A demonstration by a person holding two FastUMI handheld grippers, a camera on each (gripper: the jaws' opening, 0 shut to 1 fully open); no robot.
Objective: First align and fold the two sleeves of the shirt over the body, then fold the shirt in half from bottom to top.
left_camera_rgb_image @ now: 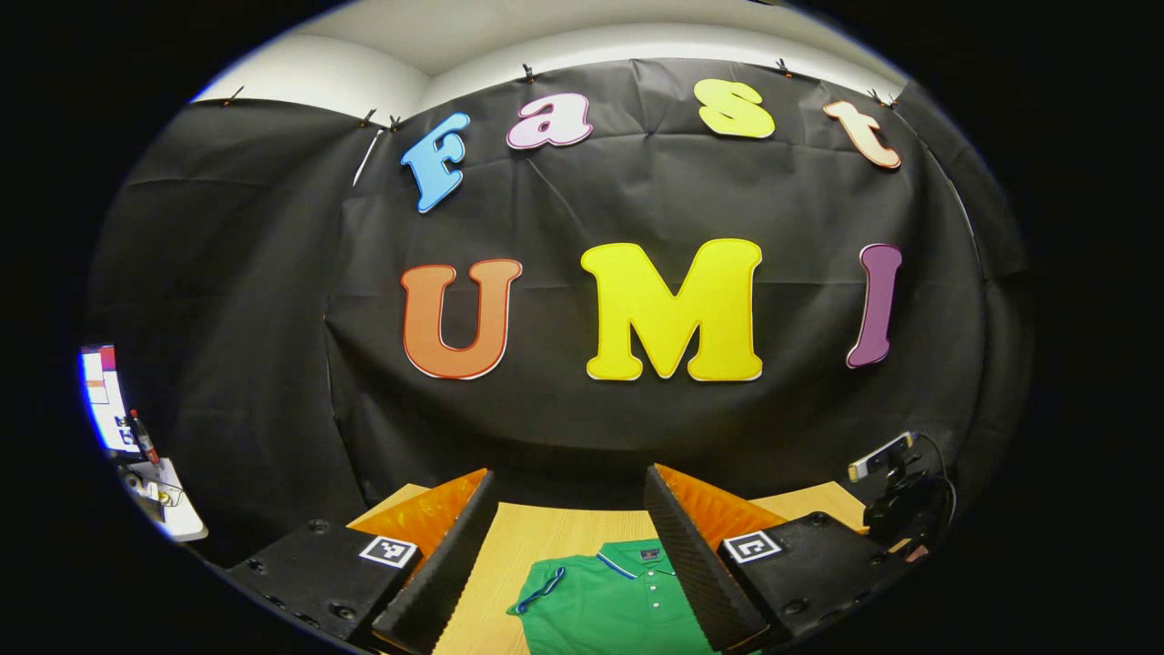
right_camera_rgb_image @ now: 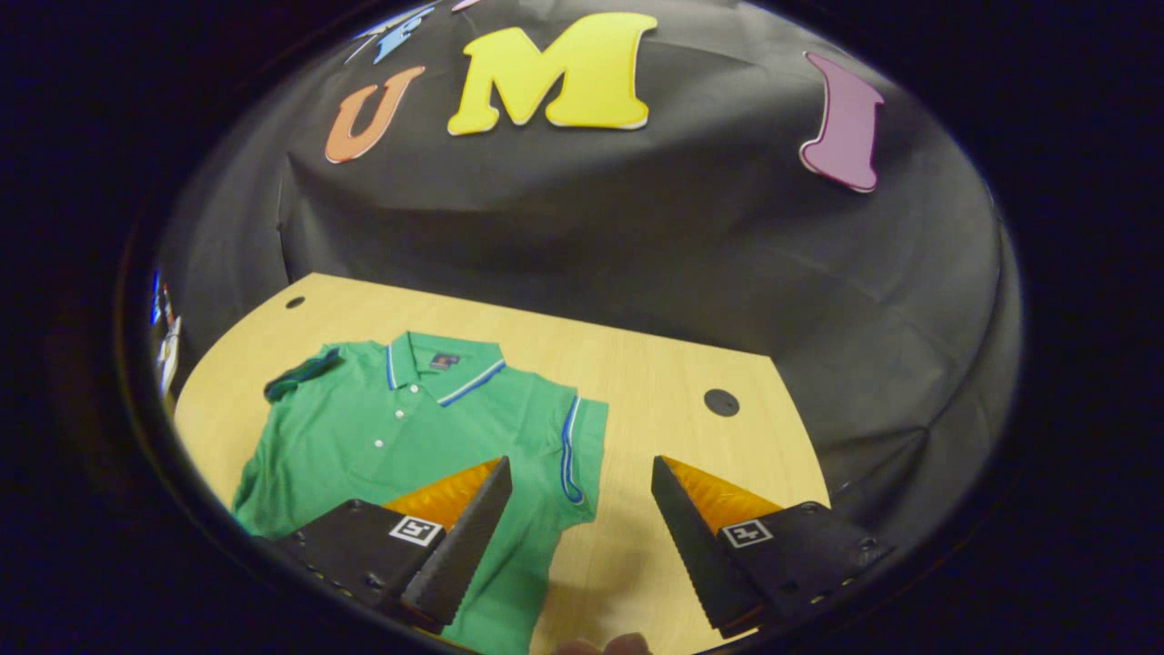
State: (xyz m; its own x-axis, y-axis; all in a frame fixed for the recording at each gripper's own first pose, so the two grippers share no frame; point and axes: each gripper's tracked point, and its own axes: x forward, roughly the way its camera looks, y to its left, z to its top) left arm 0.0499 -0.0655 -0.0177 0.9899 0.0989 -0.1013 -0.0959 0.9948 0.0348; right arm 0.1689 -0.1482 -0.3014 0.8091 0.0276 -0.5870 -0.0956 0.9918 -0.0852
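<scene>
Green polo shirt (right_camera_rgb_image: 400, 428) lies flat on the wooden tabletop (right_camera_rgb_image: 655, 382), both pairs of tongs released above it.

The left tongs (left_camera_rgb_image: 571, 546) hang spread over the collar end, holding nothing. The right tongs (right_camera_rgb_image: 582, 509) gape beside the shirt's striped sleeve (right_camera_rgb_image: 575, 446), one finger over the green cloth, the other over bare wood. The opposite sleeve (right_camera_rgb_image: 300, 375) lies bunched near the tabletop's far corner. A dark round hole (right_camera_rgb_image: 721, 402) sits toward the far edge.
</scene>
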